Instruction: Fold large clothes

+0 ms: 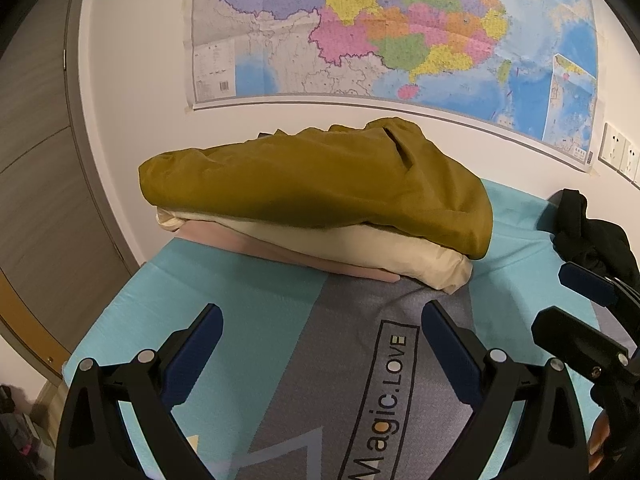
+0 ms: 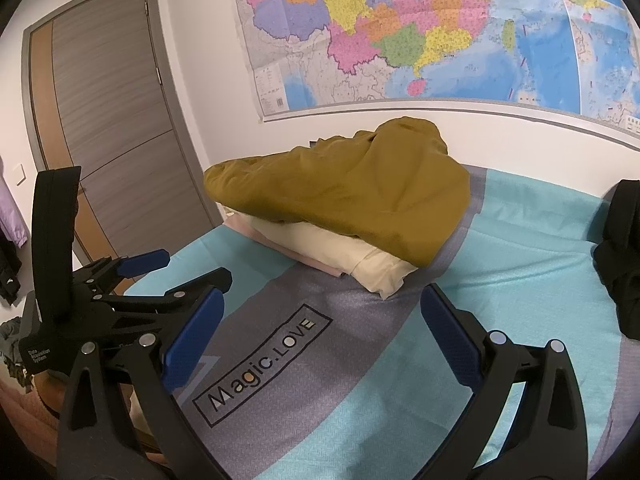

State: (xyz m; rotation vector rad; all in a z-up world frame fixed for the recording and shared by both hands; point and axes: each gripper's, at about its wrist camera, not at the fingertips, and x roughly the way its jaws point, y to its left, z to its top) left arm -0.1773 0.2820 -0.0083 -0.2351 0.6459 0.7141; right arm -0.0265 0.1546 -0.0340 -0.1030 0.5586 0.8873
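Observation:
A folded mustard garment (image 1: 320, 188) (image 2: 352, 196) tops a stack at the far side of the bed, lying on a folded cream garment (image 1: 360, 248) (image 2: 348, 252) and a pink one (image 1: 280, 248) at the bottom. A crumpled black garment (image 1: 592, 232) (image 2: 624, 260) lies at the right. My left gripper (image 1: 322, 320) (image 2: 180, 270) hovers open and empty just short of the stack. My right gripper (image 2: 322, 308) (image 1: 552, 296) is beside it to the right, open too, with nothing between its fingers.
The bed cover (image 1: 240, 280) (image 2: 520, 248) is teal and grey with a "Magic.LOVE" print (image 2: 264, 360). A big map (image 1: 400, 32) hangs on the white wall behind. A grey door (image 2: 112, 120) stands left, wall sockets (image 1: 620, 152) at the right. Clothes (image 2: 10, 232) hang at the far left.

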